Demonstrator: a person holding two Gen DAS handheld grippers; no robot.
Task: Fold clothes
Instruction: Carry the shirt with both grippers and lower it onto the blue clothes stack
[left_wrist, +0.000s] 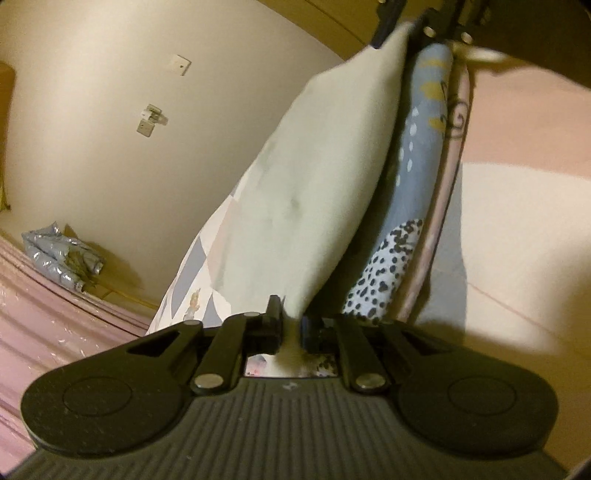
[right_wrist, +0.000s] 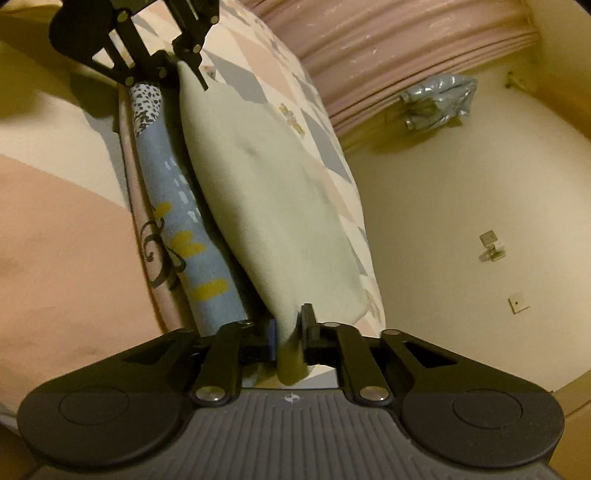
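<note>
While both grippers face each other along one edge of a pale green garment (left_wrist: 310, 192), the step in hand looks like carrying a fold over. The left gripper (left_wrist: 291, 325) has its jaws almost together with a bunched bit of the pale cloth pinched between them, and in its own view the right gripper shows at the far end of the same edge, near the top of the picture. The right gripper (right_wrist: 291, 330) is likewise narrowed onto a pinch of the cloth, a blue pad just visible on its left finger; I judge both holds as live, though slight.

The garment hangs as a slack sheet between the two holds, over a bed covered in a patchwork bedspread (right_wrist: 295, 74) of pink, grey and cream. Just beside its lower face, touching or nearly so, lies a rolled or folded blue printed cloth (left_wrist: 424, 122) with yellow marks and a black-spotted part, and a pink-edged layer beyond it. Whether these belong to the same garment I cannot tell.

Next, I would judge, the held edge needs laying down flat and square on the bedspread, both ends landing together, before the jaws part. A slip from either thin pinch would skew the fold.
</note>
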